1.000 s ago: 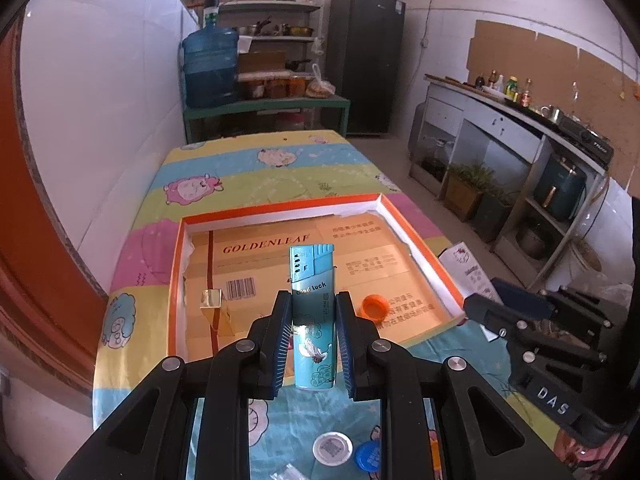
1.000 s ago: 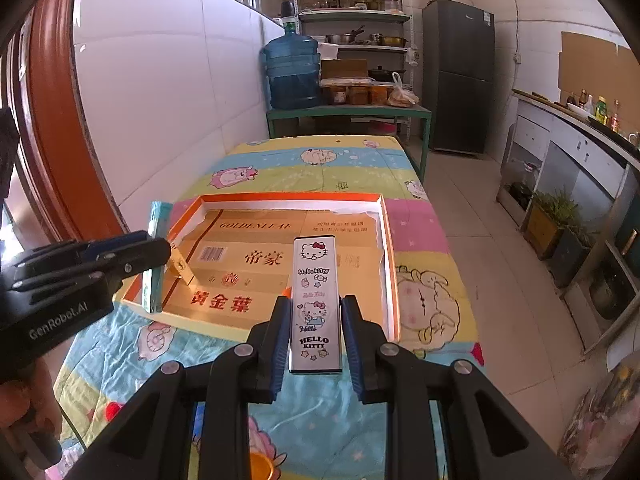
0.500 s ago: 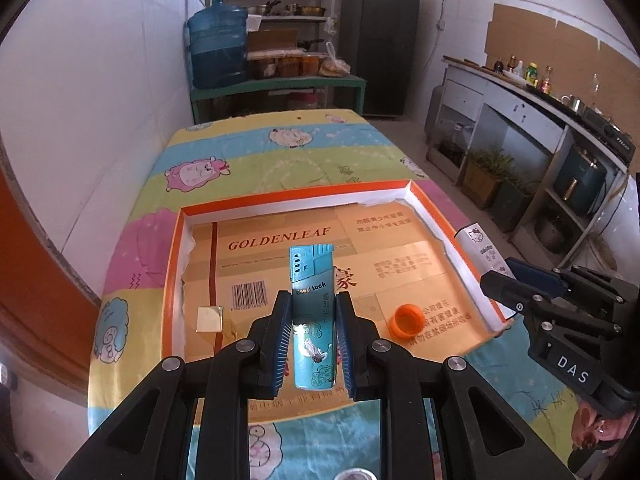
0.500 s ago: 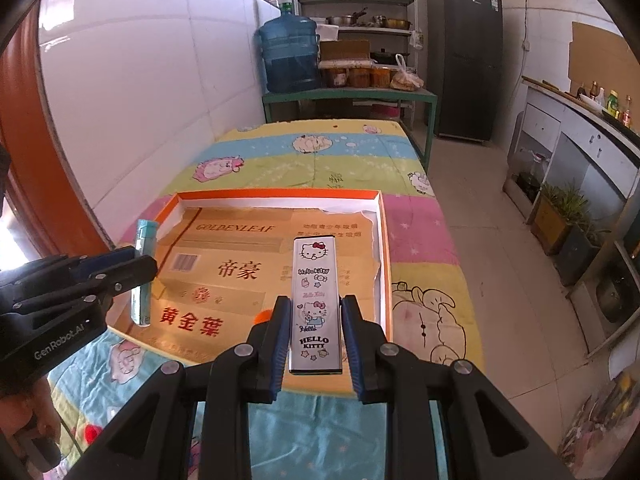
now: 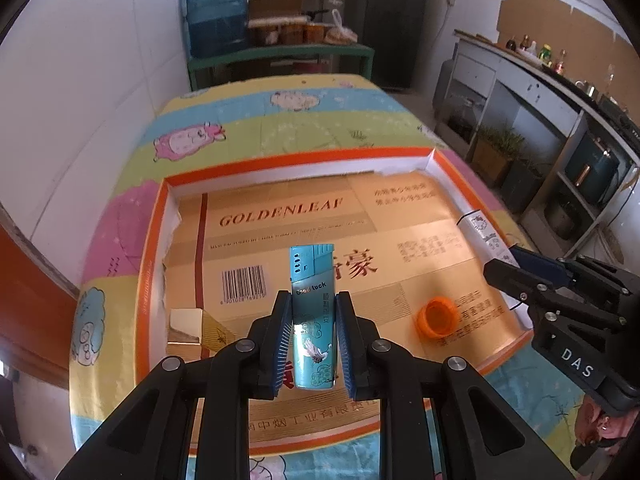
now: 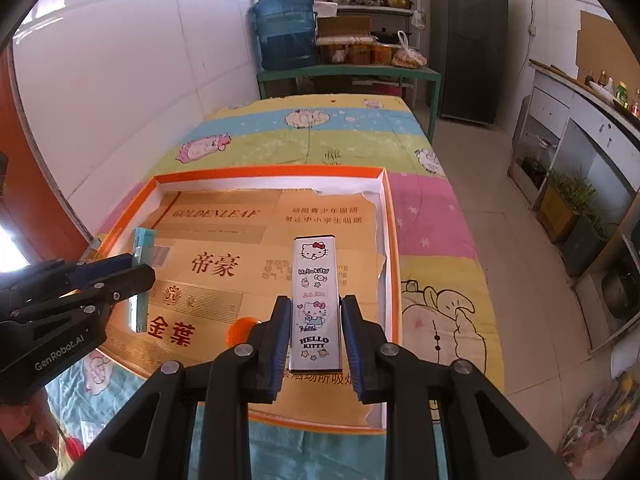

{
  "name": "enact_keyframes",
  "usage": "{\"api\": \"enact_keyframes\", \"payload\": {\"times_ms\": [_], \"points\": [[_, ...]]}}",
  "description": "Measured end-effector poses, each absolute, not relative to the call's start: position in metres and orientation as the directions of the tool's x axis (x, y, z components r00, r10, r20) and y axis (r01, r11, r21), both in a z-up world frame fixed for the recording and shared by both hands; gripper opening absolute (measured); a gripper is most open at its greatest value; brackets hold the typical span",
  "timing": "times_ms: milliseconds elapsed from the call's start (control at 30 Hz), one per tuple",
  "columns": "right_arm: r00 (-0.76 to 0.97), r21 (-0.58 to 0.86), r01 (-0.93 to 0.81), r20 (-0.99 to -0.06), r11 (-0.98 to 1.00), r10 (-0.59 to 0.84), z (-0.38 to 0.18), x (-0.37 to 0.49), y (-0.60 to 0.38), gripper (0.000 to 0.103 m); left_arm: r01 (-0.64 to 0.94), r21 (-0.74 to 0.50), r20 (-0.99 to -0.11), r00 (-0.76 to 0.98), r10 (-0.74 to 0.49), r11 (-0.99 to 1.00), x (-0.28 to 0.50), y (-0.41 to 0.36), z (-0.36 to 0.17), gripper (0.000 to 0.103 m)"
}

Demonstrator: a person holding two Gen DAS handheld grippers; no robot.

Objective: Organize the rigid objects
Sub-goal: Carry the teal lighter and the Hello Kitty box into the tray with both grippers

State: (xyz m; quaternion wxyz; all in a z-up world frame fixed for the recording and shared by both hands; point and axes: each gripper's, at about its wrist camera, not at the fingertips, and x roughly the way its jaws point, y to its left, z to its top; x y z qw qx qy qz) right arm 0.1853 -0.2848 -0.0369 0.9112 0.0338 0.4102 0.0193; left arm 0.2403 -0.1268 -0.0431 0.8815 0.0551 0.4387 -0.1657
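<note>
My left gripper [image 5: 313, 312] is shut on a teal lighter [image 5: 313, 312] and holds it over the orange-rimmed cardboard tray [image 5: 152, 264]. It also shows at the left of the right wrist view [image 6: 142, 276]. My right gripper [image 6: 316, 320] is shut on a white Hello Kitty lighter [image 6: 315, 300] above the tray's right side [image 6: 394, 264]. In the left wrist view the right gripper [image 5: 496, 264] is at the tray's right rim. An orange bottle cap [image 5: 437, 315] and a small gold box [image 5: 186, 326] lie in the tray.
The tray sits on a table with a cartoon-print cloth [image 6: 312, 128]. A white wall [image 6: 120, 80] runs along the left. A green shelf with a water jug [image 6: 286, 32] stands behind the table; kitchen counters [image 6: 580, 128] are to the right.
Both grippers have moved forward over the tray with their lighters still held. The tray now fills more of both views.
</note>
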Motion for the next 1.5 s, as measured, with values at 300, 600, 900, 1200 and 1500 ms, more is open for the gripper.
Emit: {"api": "enact_keyframes", "payload": {"times_ms": [300, 600, 900, 1200, 1500], "points": [[0.643, 0.070, -0.017, -0.763, 0.997, 0.064, -0.049, 0.195, -0.282, 0.026, 0.340, -0.038, -0.812, 0.537, -0.227, 0.940, 0.254, -0.134, -0.056, 0.023], [0.627, 0.073, -0.022, -0.776, 0.997, 0.071, -0.059, 0.203, -0.281, 0.026, 0.341, -0.038, -0.825, 0.520, -0.223, 0.939, 0.261, -0.139, -0.067, 0.023], [0.609, 0.075, -0.026, -0.790, 0.997, 0.076, -0.068, 0.208, -0.280, 0.026, 0.343, -0.043, -0.827, 0.515, -0.226, 0.938, 0.263, -0.139, -0.073, 0.023], [0.608, 0.073, -0.025, -0.791, 0.997, 0.073, -0.071, 0.209, -0.280, 0.027, 0.346, -0.062, -0.823, 0.513, -0.244, 0.936, 0.266, -0.136, -0.076, 0.023], [0.623, 0.062, -0.015, -0.780, 0.998, 0.058, -0.069, 0.206, -0.280, 0.027, 0.353, -0.078, -0.819, 0.511, -0.262, 0.932, 0.264, -0.134, -0.075, 0.025]]}}
